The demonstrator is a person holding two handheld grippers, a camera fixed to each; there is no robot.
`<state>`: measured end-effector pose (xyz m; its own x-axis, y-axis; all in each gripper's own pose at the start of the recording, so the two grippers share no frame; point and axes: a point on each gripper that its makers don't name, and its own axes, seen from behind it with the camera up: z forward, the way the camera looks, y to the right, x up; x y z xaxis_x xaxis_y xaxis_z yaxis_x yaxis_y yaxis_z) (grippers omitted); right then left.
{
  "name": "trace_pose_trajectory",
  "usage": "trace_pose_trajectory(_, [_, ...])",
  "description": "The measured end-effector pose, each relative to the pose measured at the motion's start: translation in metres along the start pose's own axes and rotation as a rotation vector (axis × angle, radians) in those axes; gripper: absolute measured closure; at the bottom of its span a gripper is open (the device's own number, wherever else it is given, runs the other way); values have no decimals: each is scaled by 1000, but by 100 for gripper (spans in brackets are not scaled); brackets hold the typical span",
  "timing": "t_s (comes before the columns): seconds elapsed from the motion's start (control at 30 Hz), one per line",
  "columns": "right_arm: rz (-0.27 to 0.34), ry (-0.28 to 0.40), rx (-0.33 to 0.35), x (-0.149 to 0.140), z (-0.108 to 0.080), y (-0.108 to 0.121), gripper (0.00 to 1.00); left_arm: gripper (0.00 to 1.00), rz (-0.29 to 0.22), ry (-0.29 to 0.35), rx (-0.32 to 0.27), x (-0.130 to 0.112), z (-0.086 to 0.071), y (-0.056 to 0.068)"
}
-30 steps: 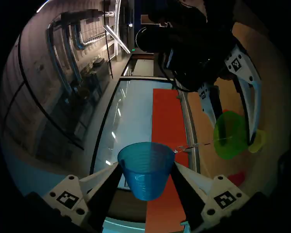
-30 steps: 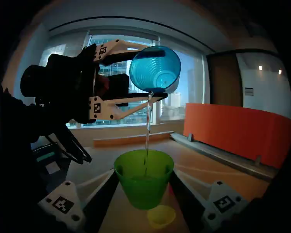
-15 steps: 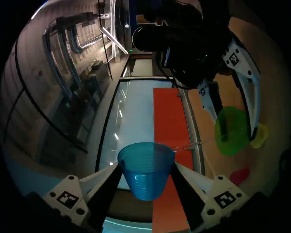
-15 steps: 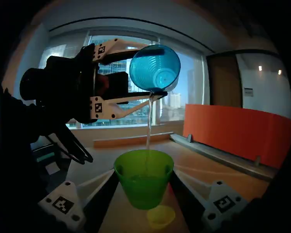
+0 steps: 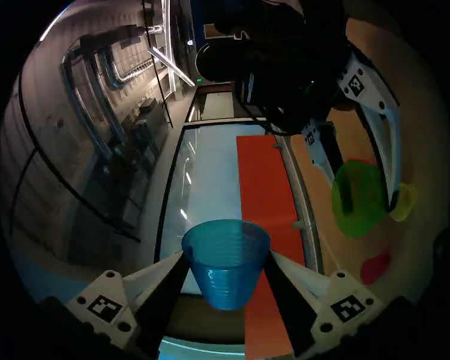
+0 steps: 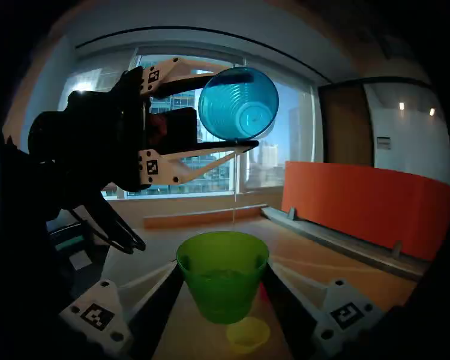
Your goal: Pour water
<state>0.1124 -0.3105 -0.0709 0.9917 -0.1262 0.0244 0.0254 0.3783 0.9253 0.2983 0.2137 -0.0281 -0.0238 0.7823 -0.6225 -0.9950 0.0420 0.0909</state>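
Note:
My left gripper (image 5: 226, 270) is shut on a blue cup (image 5: 226, 261), tipped onto its side. From the right gripper view that blue cup (image 6: 238, 105) hangs above and its mouth faces me, held by the left gripper (image 6: 225, 108). Only a thin trickle of water falls from its rim. Below it my right gripper (image 6: 222, 282) is shut on a green cup (image 6: 222, 282), held upright with water in it. In the left gripper view the green cup (image 5: 358, 198) sits between the right gripper's fingers (image 5: 321, 156).
A yellow cup (image 6: 248, 333) and a red one (image 5: 376, 266) lie on the wooden table (image 6: 321, 252) under the green cup. An orange partition (image 6: 369, 198) stands at the right. Windows (image 6: 183, 174) lie behind. A person's dark sleeve (image 6: 27, 198) is at left.
The blue cup has tipped further, and the steady stream of water has thinned to a trickle. The green cup has stayed in place.

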Motion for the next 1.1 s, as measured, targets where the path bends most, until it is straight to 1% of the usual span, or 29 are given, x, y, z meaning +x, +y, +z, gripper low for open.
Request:
trace_pose_trajectory(0.3, [-1, 0, 3, 1, 1, -1, 12, 16, 17, -1, 2, 2, -2, 3])
trace_pose_trajectory(0.6, [-2, 0, 1, 1, 2, -1, 12, 16, 12, 0, 3, 1, -4, 0])
trace_pose_trajectory(0.97, [0, 3, -2, 2, 1, -1, 12, 16, -37, -1, -3, -7, 1, -2])
trace_pose_trajectory(1.0, [0, 3, -2, 2, 1, 0, 12, 16, -44, -2, -4, -8, 2, -2])
trace_pose_trajectory(1.1, [1, 7, -5, 2, 0, 1, 12, 16, -96, -5, -13, -11, 3, 2])
